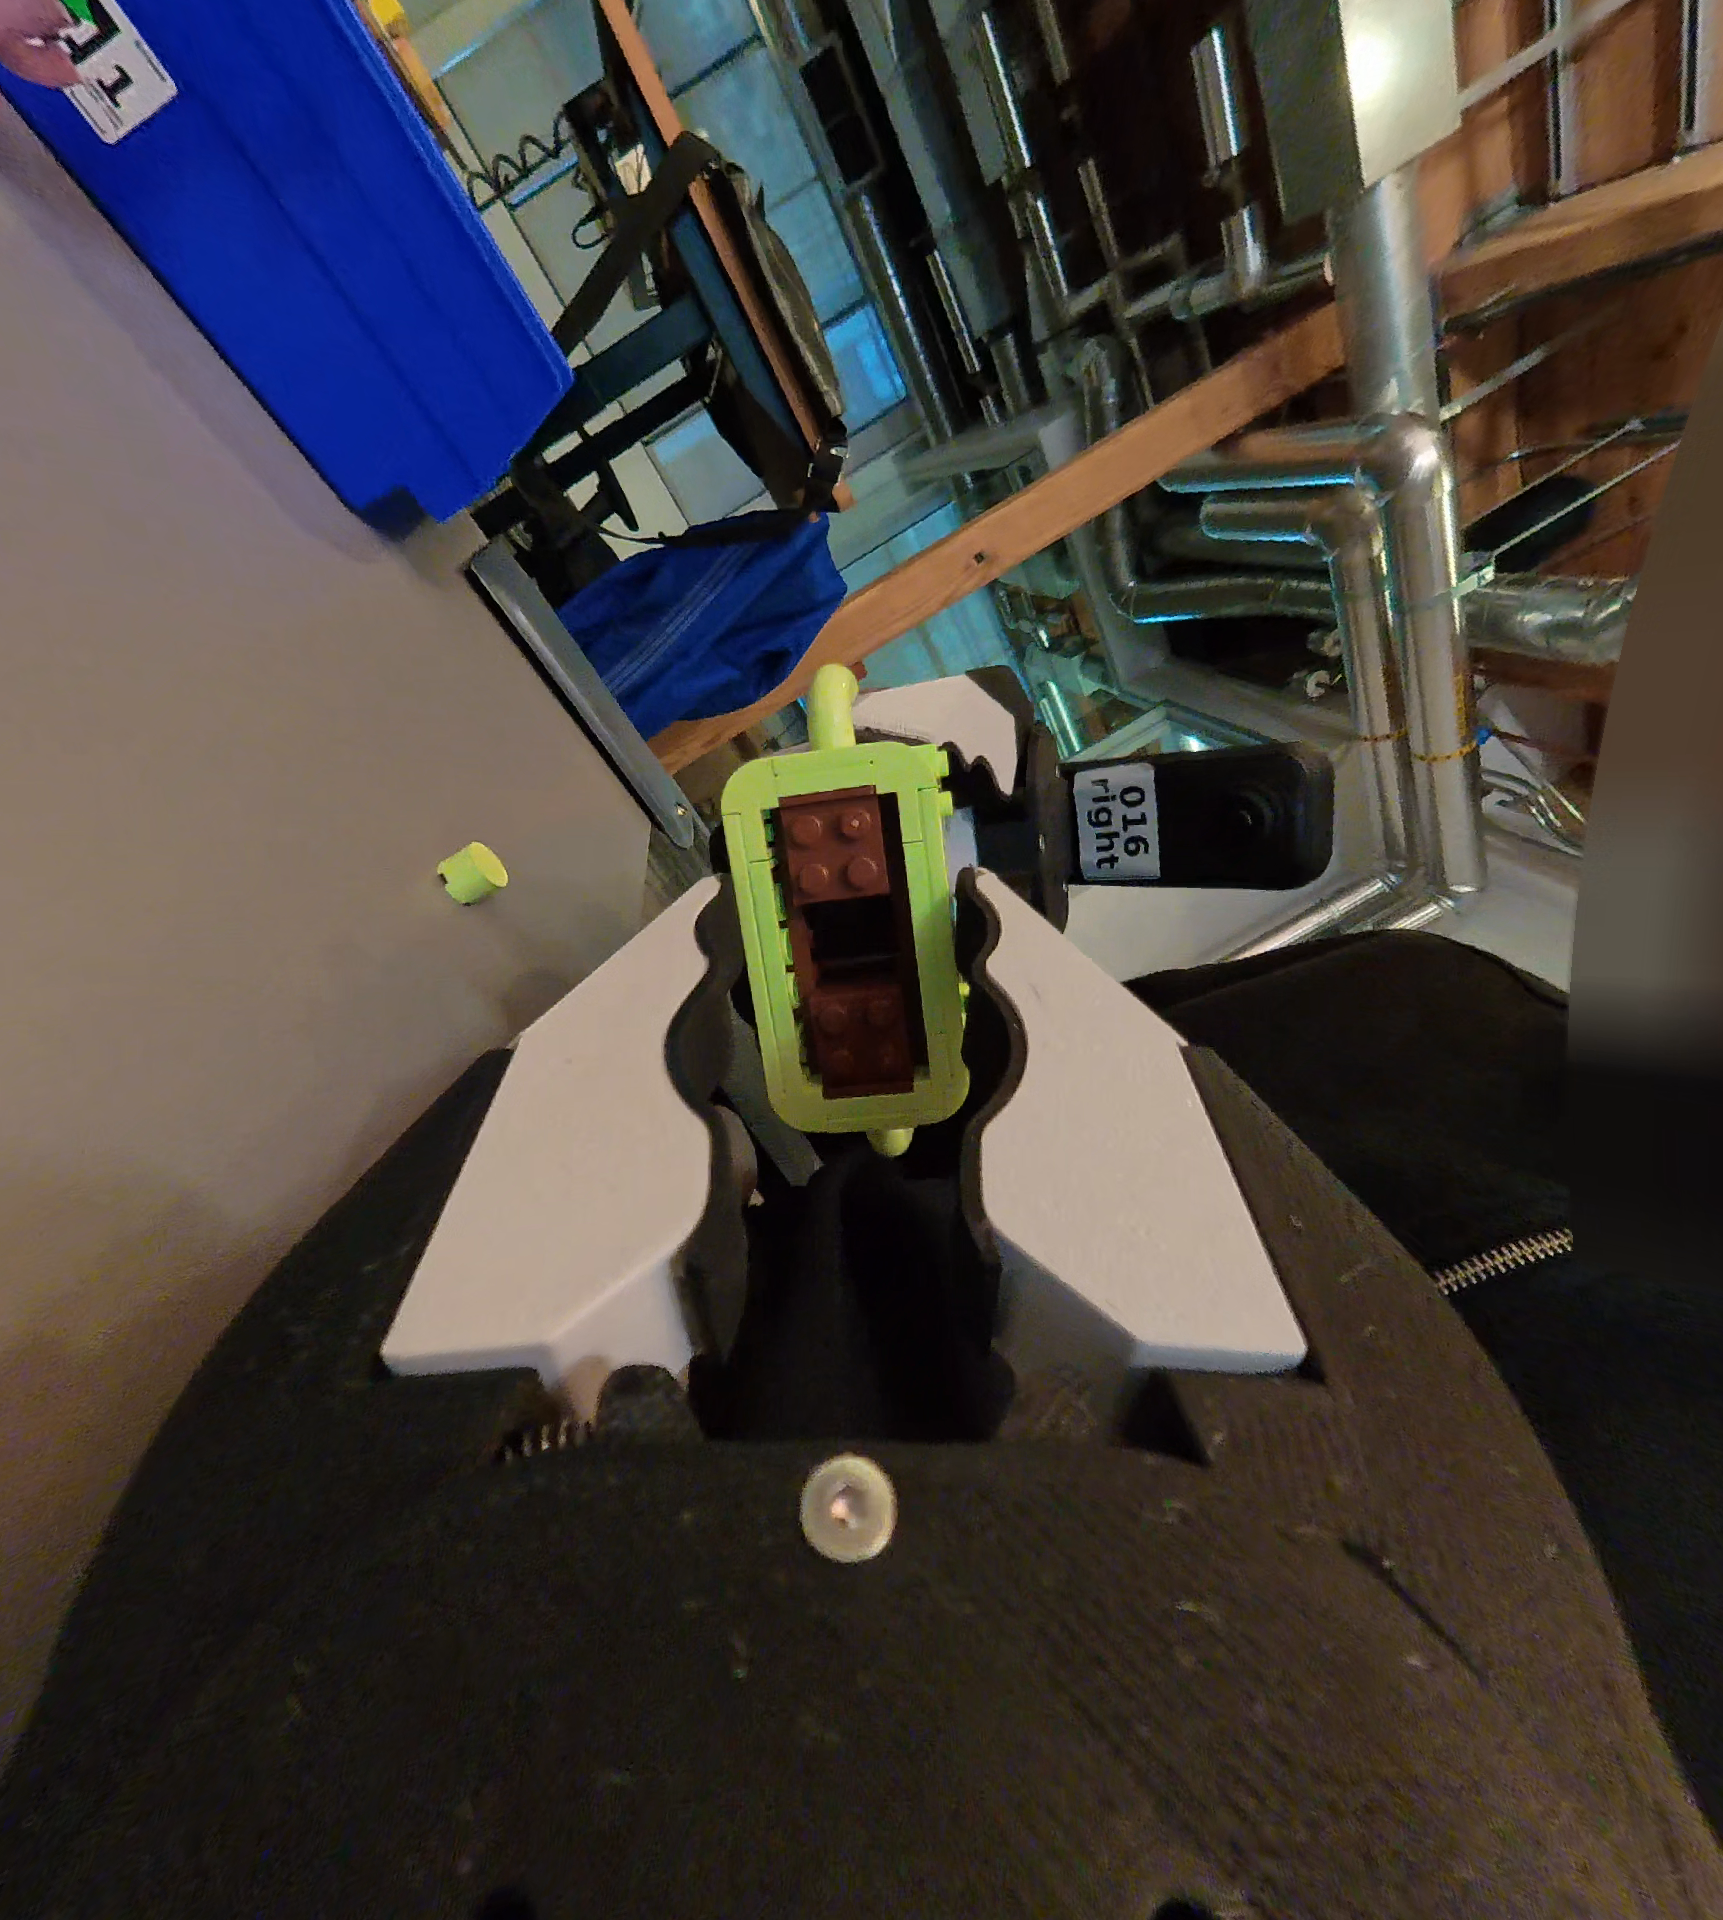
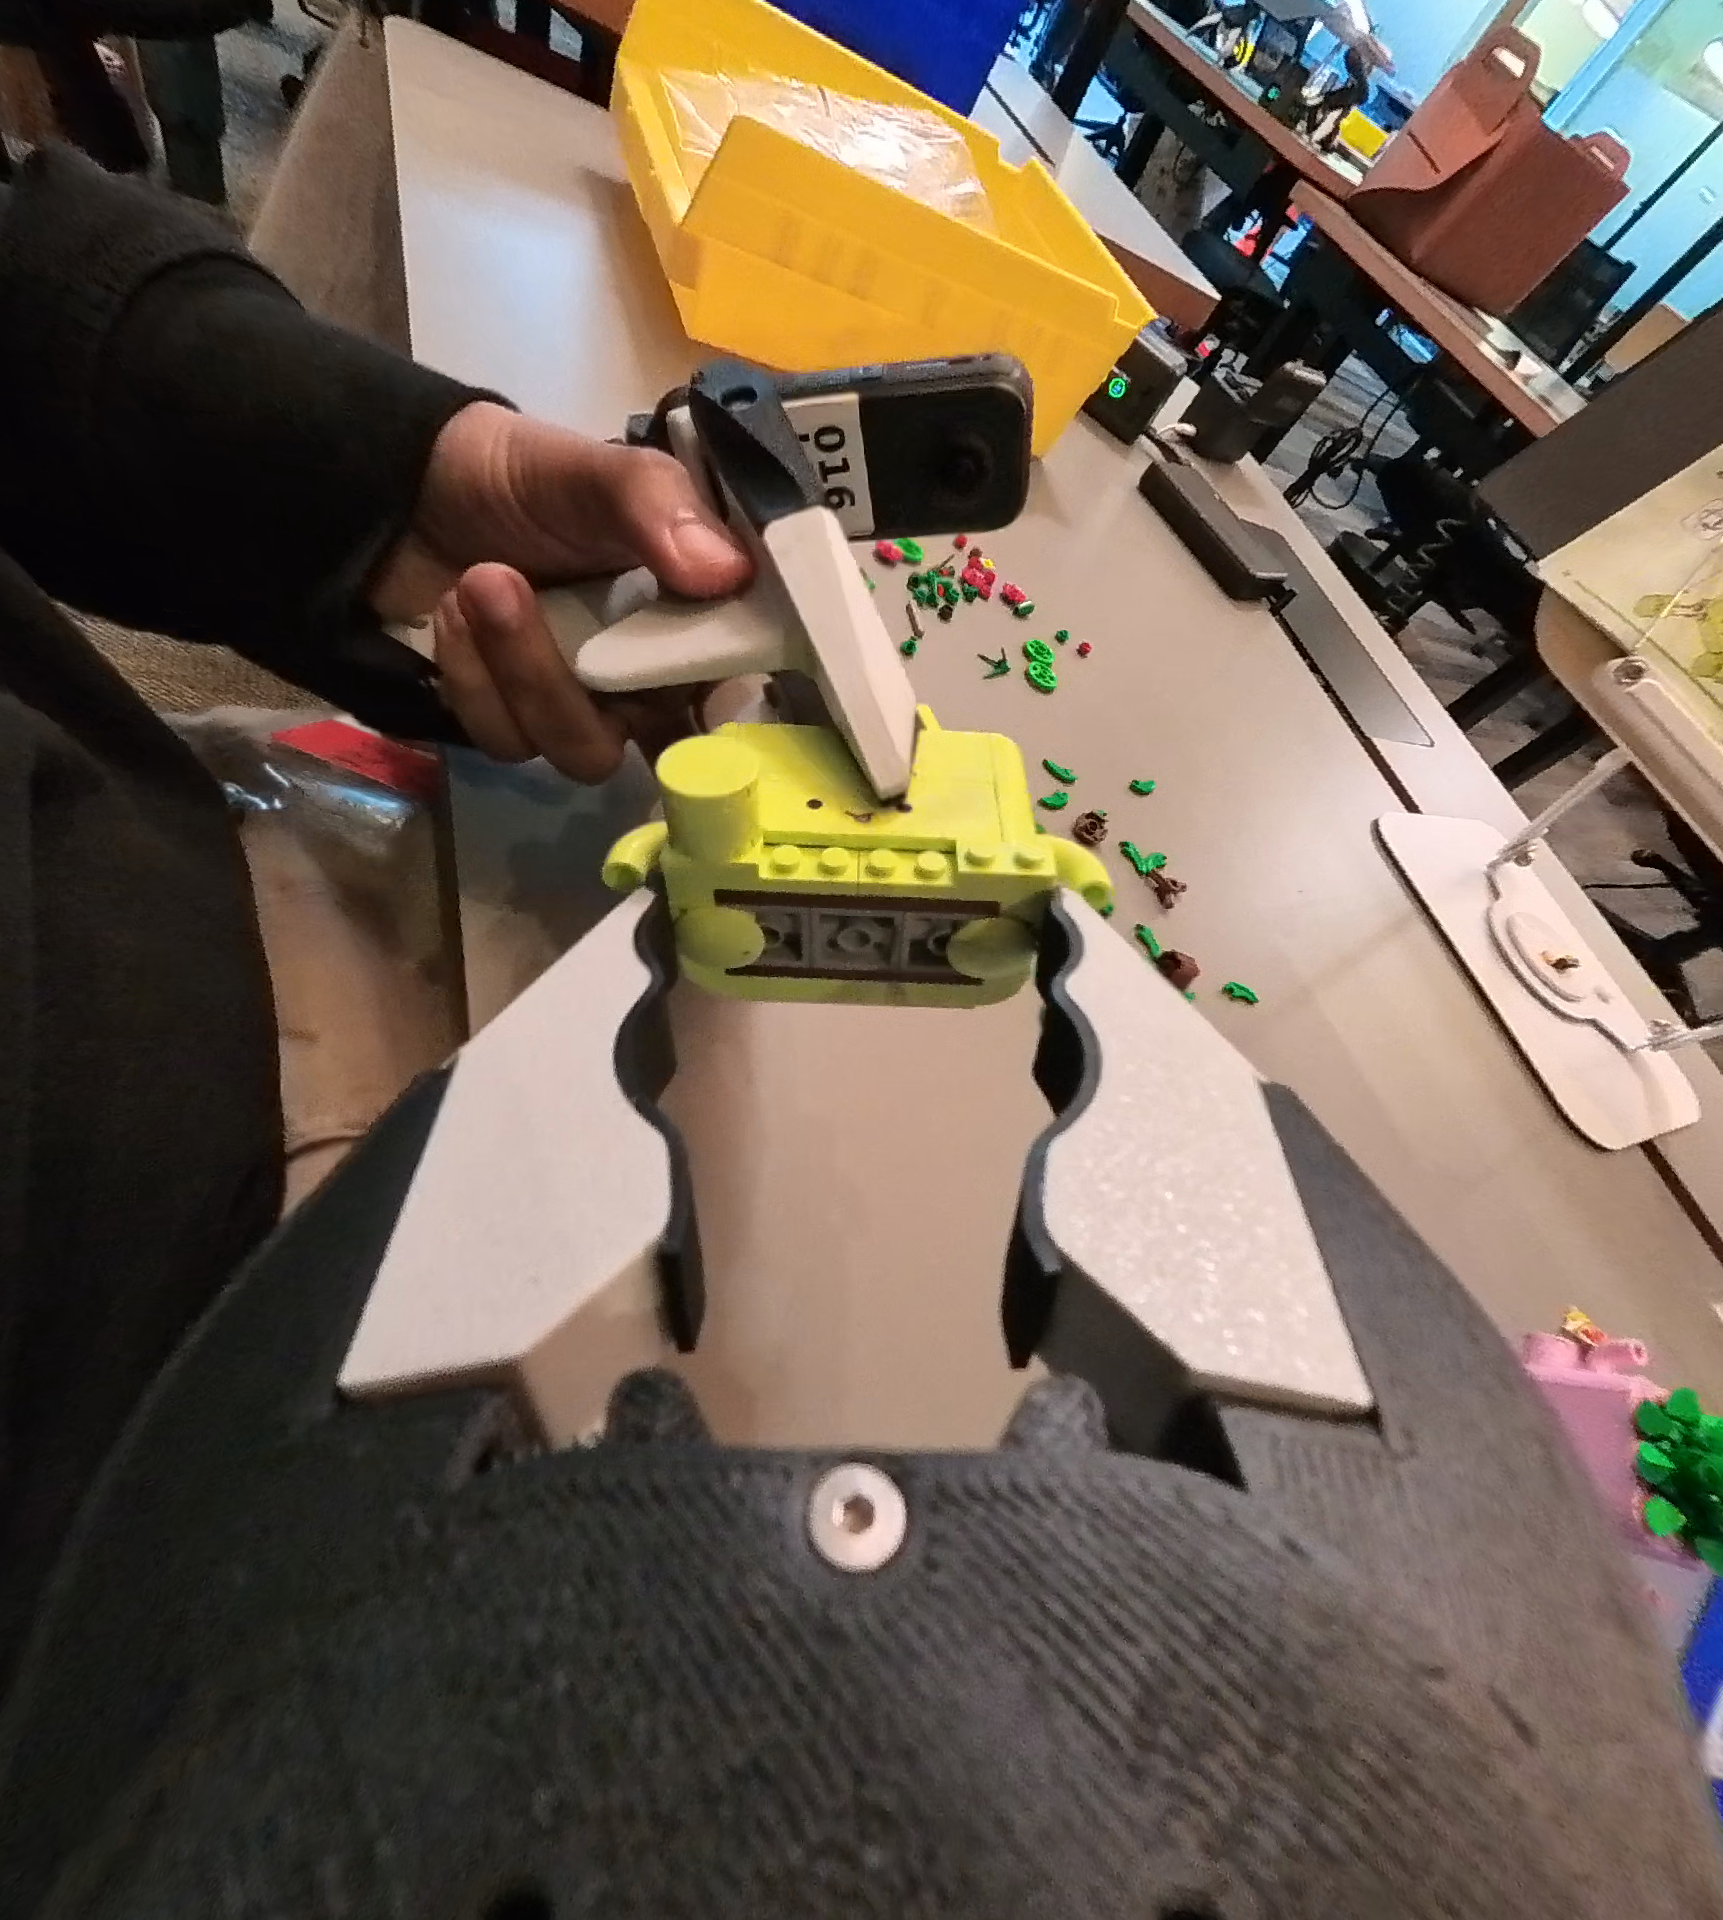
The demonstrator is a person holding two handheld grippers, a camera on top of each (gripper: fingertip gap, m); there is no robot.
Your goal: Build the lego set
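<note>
Left gripper [image 1: 841, 904] has the lime model [image 1: 841, 956] pinched between its fingers, narrow, held up off the table [image 1: 161, 831]. In the left wrist view a lime frame shows around brown bricks, with a dark gap between them. A pin sticks out past the fingertips and another back toward the palm.

From the right wrist view, the right gripper [image 2: 852, 925] stands wide, its tips flanking the model's near end. I cannot tell whether they touch it. The left gripper reaches down onto the model from beyond, a hand [image 2: 545, 540] around its handle.

Progress, as I judge it: the body looks mostly built, with a cylinder on one corner, side arms on and studs along one edge. There is plainly more to do. Loose bits [image 2: 992, 623] in green, red and brown lie scattered on the table beyond the right gripper's tips. One lime round piece [image 1: 472, 871] sits left of the left gripper. A pink build [image 2: 1605, 1382] topped with leaves waits at the right gripper's right.

Room: ahead of the right gripper it is open down to the table. A yellow bin [image 2: 898, 239] stands far ahead and a booklet stand [image 2: 1532, 966] off right. A blue bin [image 1: 296, 239] stands far left of the left gripper. The two tools crowd each other at the model.
</note>
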